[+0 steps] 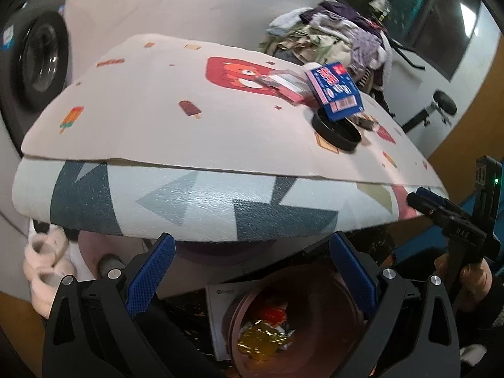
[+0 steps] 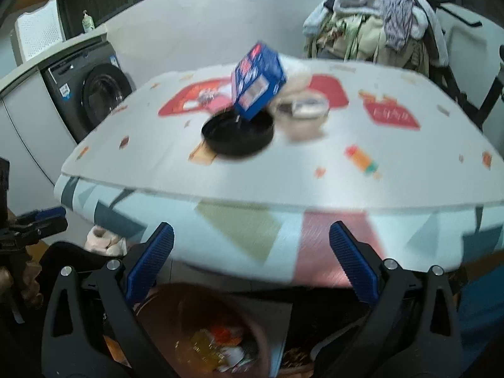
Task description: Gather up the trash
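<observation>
A: Where do things stand with the trash?

B: Both tongs are spread wide and carry nothing. The left tongs (image 1: 252,271) and the right tongs (image 2: 252,261) hang just off the near edge of the desk (image 1: 195,195), above a brown bin (image 1: 327,299) on the floor that already holds wrappers, one of them gold (image 1: 261,343).

A: And what's left on top?

B: A blue carton (image 1: 335,89), tilted, its lower corner resting in a shallow black lid (image 1: 337,130). Just beside the carton in the right wrist view there's a clear plastic container (image 2: 304,108), blurred, so I can't say what's in it. A red-and-white packet (image 1: 285,86) lies behind the carton in the left view.

A: What could go wrong from here?

B: I'd judge the carton the touchy one. It's propped on one corner, so a nudge from a finger before the tongs close could tip it over or skid the lid along the smooth mat (image 1: 157,100). The lid is low and flat, too; pads may slide off its rim. And the bin sits partly under the desk edge, so anything let go too early might hit the overhanging cover and drop to the floor instead.
</observation>
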The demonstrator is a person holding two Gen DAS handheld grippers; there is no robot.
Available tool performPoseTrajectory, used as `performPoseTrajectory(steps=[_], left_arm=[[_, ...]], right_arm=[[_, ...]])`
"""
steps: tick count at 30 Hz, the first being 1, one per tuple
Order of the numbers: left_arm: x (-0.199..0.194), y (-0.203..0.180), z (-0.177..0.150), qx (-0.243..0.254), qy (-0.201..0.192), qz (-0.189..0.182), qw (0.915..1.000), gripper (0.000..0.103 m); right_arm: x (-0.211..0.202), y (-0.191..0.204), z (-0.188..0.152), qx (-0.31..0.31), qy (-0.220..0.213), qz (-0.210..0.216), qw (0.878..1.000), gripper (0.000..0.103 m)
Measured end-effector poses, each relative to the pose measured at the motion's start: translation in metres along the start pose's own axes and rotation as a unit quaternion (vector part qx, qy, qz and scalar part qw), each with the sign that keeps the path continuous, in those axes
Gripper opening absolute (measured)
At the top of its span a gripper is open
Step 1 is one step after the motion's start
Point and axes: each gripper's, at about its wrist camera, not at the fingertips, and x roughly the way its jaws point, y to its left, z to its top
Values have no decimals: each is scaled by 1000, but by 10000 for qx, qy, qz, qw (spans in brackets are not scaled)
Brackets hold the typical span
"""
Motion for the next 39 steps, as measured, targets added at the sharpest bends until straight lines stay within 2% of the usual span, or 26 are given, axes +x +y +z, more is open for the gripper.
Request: performPoseTrajectory(steps=[4,8,11,13,15,19,24,25,26,28,29,30,32,35,39], left_arm=[[6,14,10,-455,78,-212,9987,96],[12,18,25,-612,6,-374,9974,97],[17,11,40,-378,-89,-354,9986,97],[20,3,52,-173,-147,-294,9993,97],[24,-6,65,6,-181,-184,9997,97],[33,-22,96,214,-279,81,9993,97],[45,-37,127,257,-457,-37,9986,97],[48,-43,131,339,-475,-32,9983,97],[51,-49,136,429,-478,-35,9979,97],[59,-59,143,563,-443,-89,9974,97],[62,-62,145,583,-432,-128,9973,97],[65,-66,148,598,-428,-172,9971,97],[71,-74,152,637,-439,-255,9967,97],[80,-85,161,658,-426,-312,9964,97],[96,-97,176,565,-314,-453,9969,97]], right_arm=[[1,-17,27,-145,-120,-147,9997,97],[11,-34,58,-349,-330,-259,9985,97],[26,-44,78,-411,-175,-206,9988,97],[37,-49,89,-474,-91,-479,9977,97],[50,-56,100,-424,-26,-531,9977,97],[79,-67,116,-376,131,-408,9984,97],[105,-66,122,-572,408,-120,9975,96],[109,-65,123,-615,464,-49,9970,94],[112,-63,123,-669,528,38,9964,85],[119,-62,124,-707,671,98,9952,78],[120,-62,125,-702,731,163,9947,71],[121,-62,125,-688,764,213,9945,59],[120,-63,125,-646,815,221,9943,47],[108,-64,125,-557,661,438,9953,42],[86,-66,124,-511,310,327,9977,42]])
